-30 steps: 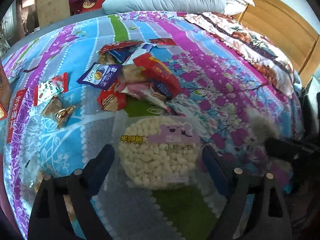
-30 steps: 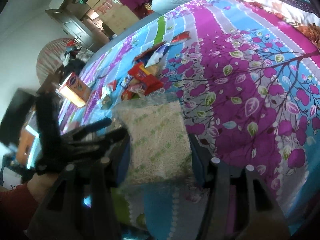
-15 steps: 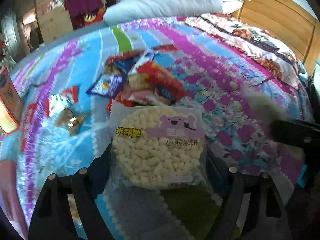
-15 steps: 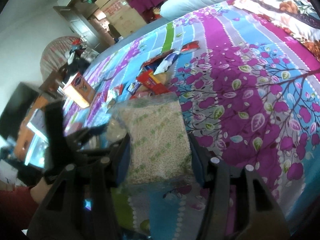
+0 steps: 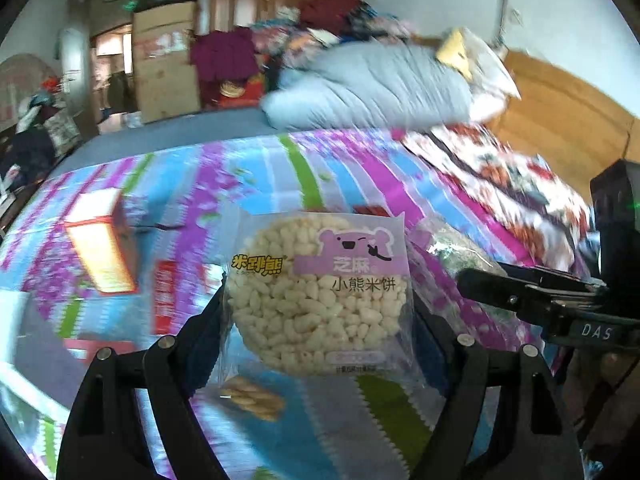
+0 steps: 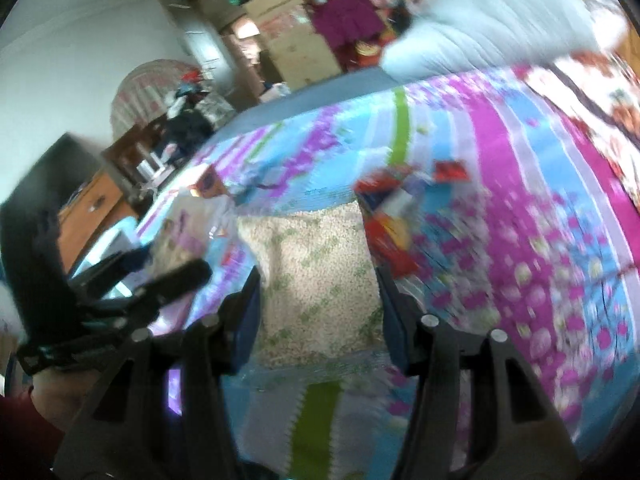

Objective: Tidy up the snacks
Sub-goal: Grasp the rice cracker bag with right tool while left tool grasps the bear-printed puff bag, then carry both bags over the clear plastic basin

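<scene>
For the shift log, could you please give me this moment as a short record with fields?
setting: bed with a patterned bedspread
left hand-held gripper: shut on the bear rice cracker pack, held above the bed
right hand-held gripper: shut on the clear bag of pale grain snack
snack pile: loose red and blue packets lying on the bedspread beyond the right-held bag
orange box: on the bed, left of the cracker pack
image quality: both views are motion-blurred
</scene>
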`<act>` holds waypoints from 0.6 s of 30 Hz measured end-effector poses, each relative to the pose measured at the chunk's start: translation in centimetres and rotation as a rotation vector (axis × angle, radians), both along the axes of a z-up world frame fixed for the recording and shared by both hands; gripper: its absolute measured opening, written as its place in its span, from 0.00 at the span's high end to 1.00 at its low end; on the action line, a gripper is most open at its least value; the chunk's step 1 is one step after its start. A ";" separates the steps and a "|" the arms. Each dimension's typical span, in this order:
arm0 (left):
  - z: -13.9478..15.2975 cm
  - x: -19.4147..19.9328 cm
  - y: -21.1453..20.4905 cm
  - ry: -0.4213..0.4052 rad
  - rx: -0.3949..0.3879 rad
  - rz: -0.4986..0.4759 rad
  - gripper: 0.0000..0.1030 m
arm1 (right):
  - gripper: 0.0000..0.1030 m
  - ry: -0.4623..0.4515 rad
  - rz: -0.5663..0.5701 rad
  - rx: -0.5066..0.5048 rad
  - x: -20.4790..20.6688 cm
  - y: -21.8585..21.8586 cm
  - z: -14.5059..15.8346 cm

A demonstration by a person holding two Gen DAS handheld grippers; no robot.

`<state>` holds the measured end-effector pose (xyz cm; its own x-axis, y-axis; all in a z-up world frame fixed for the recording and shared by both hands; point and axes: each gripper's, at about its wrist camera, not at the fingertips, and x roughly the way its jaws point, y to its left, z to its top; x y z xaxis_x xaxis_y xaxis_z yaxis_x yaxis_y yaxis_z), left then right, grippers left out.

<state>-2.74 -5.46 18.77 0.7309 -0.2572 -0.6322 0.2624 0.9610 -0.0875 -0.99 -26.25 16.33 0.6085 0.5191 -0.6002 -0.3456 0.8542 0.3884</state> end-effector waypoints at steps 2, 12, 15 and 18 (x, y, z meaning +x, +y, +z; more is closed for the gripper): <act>1.6 -0.2 2.7 -0.019 -0.016 0.052 0.19 | 0.47 -0.029 0.048 -0.006 0.7 2.2 1.8; 6.2 -2.1 17.6 -0.053 -0.066 0.344 0.19 | 0.48 -0.100 0.264 0.067 4.2 13.0 8.9; 7.5 -3.0 21.9 -0.074 -0.058 0.426 0.19 | 0.48 -0.097 0.346 0.086 5.0 17.2 10.4; 8.8 -4.5 27.0 -0.092 -0.046 0.522 0.19 | 0.48 -0.093 0.438 0.093 5.3 22.4 11.8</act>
<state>-7.25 21.50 27.59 0.8209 0.1294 -0.5563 -0.2412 0.9614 -0.1323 4.31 -3.85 28.08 0.3681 0.7887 -0.4924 -0.7036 0.5825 0.4069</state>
